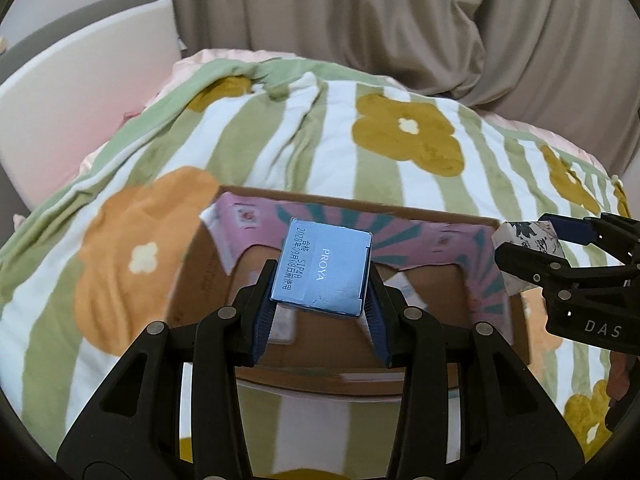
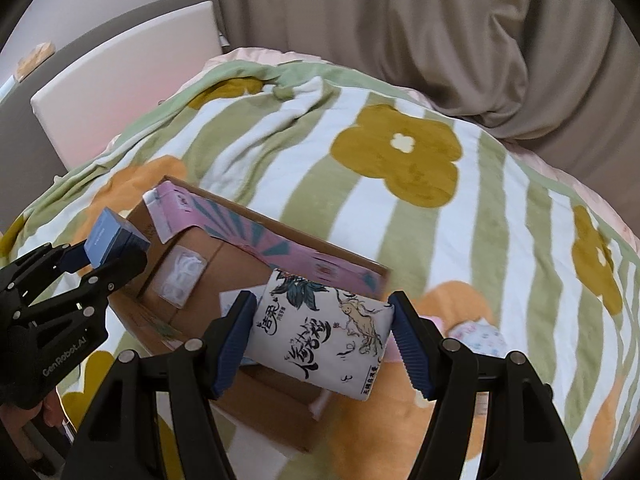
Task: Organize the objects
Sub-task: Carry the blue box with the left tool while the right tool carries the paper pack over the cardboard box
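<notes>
Grippers clamp goods over cardboard box [image 1: 416, 344]: left [image 1: 322, 276] glossy blue carton [image 1: 324, 268], right [image 2: 322, 328] seemingly soft tissue pack [image 2: 324, 332].

Both grippers are matte black plastic, silver screws dotting the linkages. Left gripper [image 1: 320, 280] wears ribbed navy pads [image 1: 262, 320]; white "GenRobot.AI" lettering beside its screws. Right gripper [image 2: 322, 336] matches, "DAS" printed near its screws.
</notes>
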Demonstrator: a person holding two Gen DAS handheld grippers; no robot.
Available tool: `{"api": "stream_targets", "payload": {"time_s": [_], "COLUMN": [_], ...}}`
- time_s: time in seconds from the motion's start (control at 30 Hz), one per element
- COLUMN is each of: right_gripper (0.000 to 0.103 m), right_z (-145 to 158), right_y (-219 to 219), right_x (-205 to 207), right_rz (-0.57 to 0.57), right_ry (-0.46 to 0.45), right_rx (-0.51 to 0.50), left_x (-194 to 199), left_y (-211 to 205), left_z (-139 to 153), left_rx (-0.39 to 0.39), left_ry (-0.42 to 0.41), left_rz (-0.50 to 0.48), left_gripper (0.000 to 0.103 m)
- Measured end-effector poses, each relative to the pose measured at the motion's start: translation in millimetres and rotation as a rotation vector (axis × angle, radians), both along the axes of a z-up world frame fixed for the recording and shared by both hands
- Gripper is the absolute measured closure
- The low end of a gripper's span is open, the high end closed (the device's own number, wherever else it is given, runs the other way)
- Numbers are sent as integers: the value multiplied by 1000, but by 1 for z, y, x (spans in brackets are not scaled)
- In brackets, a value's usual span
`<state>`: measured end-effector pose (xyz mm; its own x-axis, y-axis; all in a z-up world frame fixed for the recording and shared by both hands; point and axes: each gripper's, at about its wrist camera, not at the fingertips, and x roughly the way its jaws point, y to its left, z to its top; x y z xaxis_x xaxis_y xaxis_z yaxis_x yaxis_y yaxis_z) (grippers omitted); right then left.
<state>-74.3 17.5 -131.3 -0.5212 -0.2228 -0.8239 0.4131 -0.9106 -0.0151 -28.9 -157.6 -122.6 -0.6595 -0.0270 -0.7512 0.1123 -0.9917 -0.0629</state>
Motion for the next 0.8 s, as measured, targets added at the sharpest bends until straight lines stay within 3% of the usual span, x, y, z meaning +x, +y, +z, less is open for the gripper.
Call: {"api": "stream_targets", "payload": {"time_s": [0.37, 0.8], "right_gripper": [40, 40], "right_z": [-32, -73], "right_y": [-45, -62], "right_x": [-14, -32], "right_rz": [20, 14], "right_ry": [-40, -88], "right_rx": [12, 38], "left_x": [-12, -30], "left_y": [-38, -51], "left_z": [-36, -72], "left_rx": [15, 30], "left_ry": [-45, -85], "left_rz": [8, -7], "left_gripper": [66, 66]}}
